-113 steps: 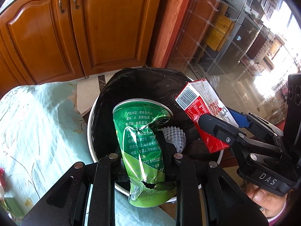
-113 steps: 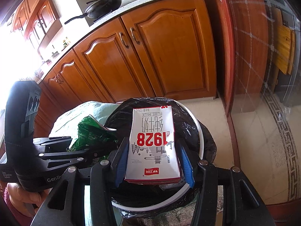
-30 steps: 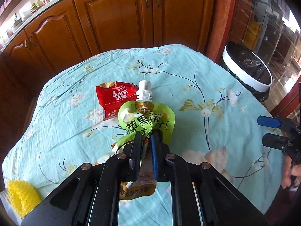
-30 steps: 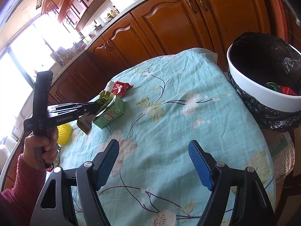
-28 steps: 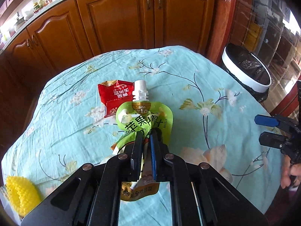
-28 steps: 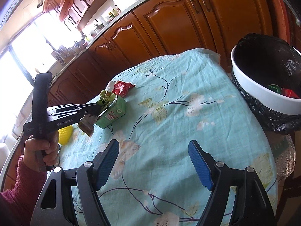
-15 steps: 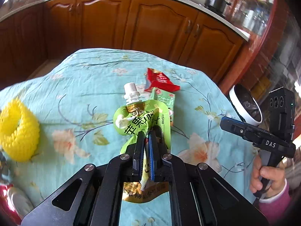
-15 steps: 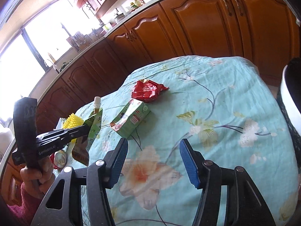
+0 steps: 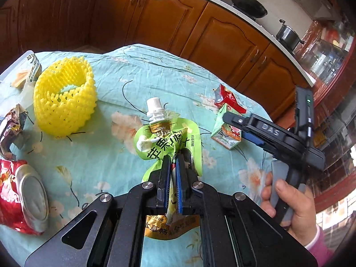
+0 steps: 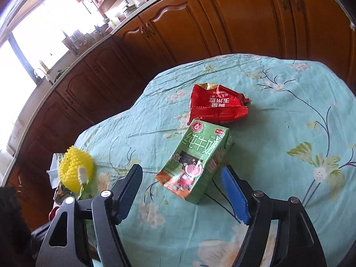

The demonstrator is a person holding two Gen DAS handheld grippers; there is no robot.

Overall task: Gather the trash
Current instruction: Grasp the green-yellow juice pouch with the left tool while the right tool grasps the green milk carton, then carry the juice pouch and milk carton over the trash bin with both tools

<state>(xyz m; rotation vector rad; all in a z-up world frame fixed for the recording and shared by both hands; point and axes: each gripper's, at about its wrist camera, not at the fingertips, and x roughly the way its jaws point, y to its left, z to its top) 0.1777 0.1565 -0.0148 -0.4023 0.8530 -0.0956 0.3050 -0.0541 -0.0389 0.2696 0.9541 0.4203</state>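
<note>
Left jaws: the left gripper (image 9: 173, 162) is clamped tight on the green spouted pouch (image 9: 168, 142), pinching its crumpled middle, white cap pointing away.
Right jaws: the right gripper (image 10: 181, 183) stands wide apart and has just been opening; the near end of the green milk carton (image 10: 195, 159) lies between its tips, pads not pressing it.
Carton: flat on the floral tablecloth (image 10: 289, 155), the landmark for the rest.
Right hand (image 9: 289, 200): grips the handle, near side of the carton.
Red wrapper (image 10: 217, 104): touching the carton's far end.
Yellow foam net (image 9: 64, 98): well left of the carton.
Crushed can (image 9: 24, 191): nearer than the net, at the cloth's left edge.
Wooden cabinets (image 10: 222, 22): beyond the table.
</note>
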